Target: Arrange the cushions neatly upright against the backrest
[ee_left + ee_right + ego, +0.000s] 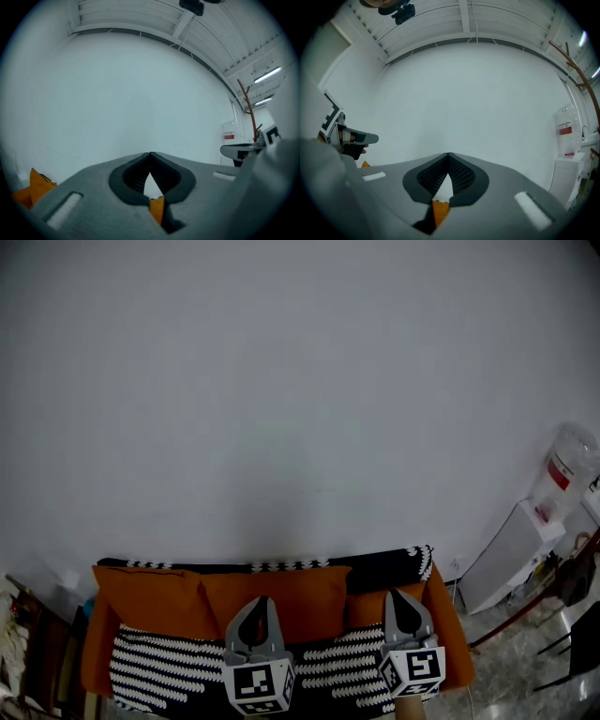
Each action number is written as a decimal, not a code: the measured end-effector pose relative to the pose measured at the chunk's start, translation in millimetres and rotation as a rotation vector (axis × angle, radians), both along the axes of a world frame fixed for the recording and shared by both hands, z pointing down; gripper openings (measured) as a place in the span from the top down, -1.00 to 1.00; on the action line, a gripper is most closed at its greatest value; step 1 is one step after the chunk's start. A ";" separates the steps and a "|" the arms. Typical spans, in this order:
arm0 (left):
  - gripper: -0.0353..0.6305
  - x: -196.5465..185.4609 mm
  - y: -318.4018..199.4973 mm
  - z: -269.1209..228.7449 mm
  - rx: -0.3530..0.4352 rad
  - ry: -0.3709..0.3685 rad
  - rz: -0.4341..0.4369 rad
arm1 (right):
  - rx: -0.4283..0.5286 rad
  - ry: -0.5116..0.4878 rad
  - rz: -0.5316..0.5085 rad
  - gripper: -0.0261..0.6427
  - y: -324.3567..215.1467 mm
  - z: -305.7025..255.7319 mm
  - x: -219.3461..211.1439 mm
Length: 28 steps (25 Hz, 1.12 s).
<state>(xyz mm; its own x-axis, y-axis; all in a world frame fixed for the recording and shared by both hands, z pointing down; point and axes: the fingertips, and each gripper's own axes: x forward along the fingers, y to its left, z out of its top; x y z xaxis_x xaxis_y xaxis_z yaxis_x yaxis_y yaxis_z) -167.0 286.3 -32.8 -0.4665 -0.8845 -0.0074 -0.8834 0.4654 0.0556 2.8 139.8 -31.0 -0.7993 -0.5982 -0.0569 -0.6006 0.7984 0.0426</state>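
A white wall fills most of the head view. The sofa lies low in frame, its patterned backrest behind. Two orange cushions lean against that backrest, seemingly upright already. The left gripper and right gripper hover over the seat, both with jaws closed on nothing. Any straightening likely calls for opening the jaws first. It would be best to pinch a cushion's top edge rather than its face, then nudge it flush and level with its neighbour.
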 end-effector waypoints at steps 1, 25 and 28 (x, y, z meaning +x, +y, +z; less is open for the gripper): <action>0.88 -1.2 2.6 -0.4 0.000 0.000 -0.004 | 0.001 0.000 -0.001 0.90 1.4 -1.3 -0.5; 0.88 -0.3 3.3 -7.4 -0.006 -0.029 0.008 | 0.005 0.006 0.001 0.90 0.4 -1.6 -2.0; 0.88 -3.5 4.0 -8.1 -0.011 -0.030 0.003 | 0.006 0.010 0.003 0.90 -0.3 -2.4 -2.8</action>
